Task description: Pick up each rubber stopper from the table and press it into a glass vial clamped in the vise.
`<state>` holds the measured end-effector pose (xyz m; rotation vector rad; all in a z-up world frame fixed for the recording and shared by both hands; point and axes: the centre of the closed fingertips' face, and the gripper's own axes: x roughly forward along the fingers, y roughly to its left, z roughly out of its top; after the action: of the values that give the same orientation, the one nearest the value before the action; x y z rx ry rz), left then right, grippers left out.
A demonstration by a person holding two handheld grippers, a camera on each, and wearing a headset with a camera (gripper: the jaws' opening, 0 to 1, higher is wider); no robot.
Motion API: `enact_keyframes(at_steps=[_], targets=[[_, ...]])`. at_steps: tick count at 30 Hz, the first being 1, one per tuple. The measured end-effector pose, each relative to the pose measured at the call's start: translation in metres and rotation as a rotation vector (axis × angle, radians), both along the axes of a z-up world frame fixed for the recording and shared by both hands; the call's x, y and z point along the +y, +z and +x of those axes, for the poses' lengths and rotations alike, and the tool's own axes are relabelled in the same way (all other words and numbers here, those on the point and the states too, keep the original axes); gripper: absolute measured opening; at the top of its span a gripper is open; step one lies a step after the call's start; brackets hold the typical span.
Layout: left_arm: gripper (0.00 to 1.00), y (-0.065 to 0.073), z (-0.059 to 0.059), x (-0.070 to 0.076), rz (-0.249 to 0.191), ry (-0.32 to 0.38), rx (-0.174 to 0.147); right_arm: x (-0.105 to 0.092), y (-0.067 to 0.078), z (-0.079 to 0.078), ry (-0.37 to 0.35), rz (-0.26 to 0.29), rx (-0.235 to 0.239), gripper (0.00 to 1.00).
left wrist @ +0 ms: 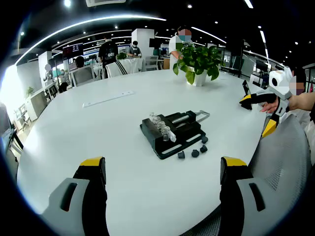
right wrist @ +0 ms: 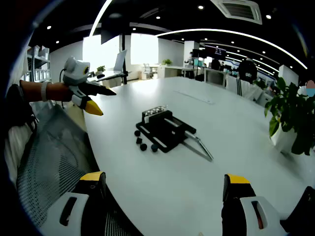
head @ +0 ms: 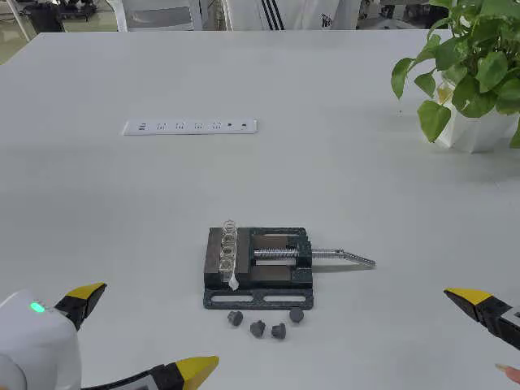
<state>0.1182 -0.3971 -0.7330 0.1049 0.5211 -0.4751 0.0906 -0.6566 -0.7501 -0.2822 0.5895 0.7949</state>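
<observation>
**Worktop stock: four stoppers loose, vials clamped, both grippers empty**

- left gripper (head: 142,333): nearest item, at 7 o'clock of the vise in the head view. Its yellow-tipped fingers are spread wide and released, with nothing between them. Its own view shows the same gap over bare worktop.
- right gripper (right wrist: 165,181): at 4 o'clock of the vise in the head view, where one yellow tip shows at the frame edge. In its own view both fingers stand wide apart and hold nothing.
- worktop (head: 122,211): broad, white and plain.
- rubber stoppers (head: 257,328): four, dark grey, lying loose on the worktop in a shallow arc. They sit just beside the vise's near edge, at its 6 o'clock. They are apart from one another and well apart from both grippers.
- vise (head: 296,272): dark metal on a slotted base plate.
- glass vials (head: 228,244): clear, in a short upright row between the vise jaws at the 9 o'clock end. Whether any is stoppered cannot be told.
- pale piece (head: 233,283): at the near end of the vial row, too small to identify.
- handle (head: 345,257): silver, pointing to 3 o'clock from the vise.
- power strip (head: 189,127): white and flat, at 11 o'clock, well apart from the vise.
- potted plant (head: 471,73): green leaves in a white pot, at 2 o'clock.
- striped garment (head: 276,12): at 12 o'clock, beyond the far edge.
</observation>
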Motion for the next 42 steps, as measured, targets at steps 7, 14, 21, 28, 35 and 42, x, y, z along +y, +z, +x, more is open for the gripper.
enact_keyframes(at_steps=[7, 14, 21, 28, 35, 42], targets=[[0.96, 0.005, 0.000, 0.006, -0.005, 0.017, -0.002, -0.001, 0.001, 0.001, 0.006, -0.007, 0.006, 0.98], [0.96, 0.016, -0.002, 0.005, -0.003, 0.010, 0.006, 0.001, 0.012, 0.000, 0.017, -0.018, 0.011, 0.98], [0.96, 0.020, -0.005, 0.013, -0.003, -0.011, 0.012, 0.006, 0.016, -0.005, 0.011, -0.038, 0.017, 0.98], [0.96, 0.018, -0.010, 0.021, -0.006, -0.028, 0.030, 0.011, 0.019, -0.004, -0.002, -0.054, 0.020, 0.98], [0.96, 0.014, -0.013, 0.021, 0.005, -0.082, 0.033, 0.029, 0.021, 0.011, 0.101, -0.127, 0.024, 0.98], [0.96, 0.012, -0.014, 0.014, 0.018, -0.152, 0.023, 0.049, 0.014, 0.022, 0.292, -0.230, 0.088, 0.89]])
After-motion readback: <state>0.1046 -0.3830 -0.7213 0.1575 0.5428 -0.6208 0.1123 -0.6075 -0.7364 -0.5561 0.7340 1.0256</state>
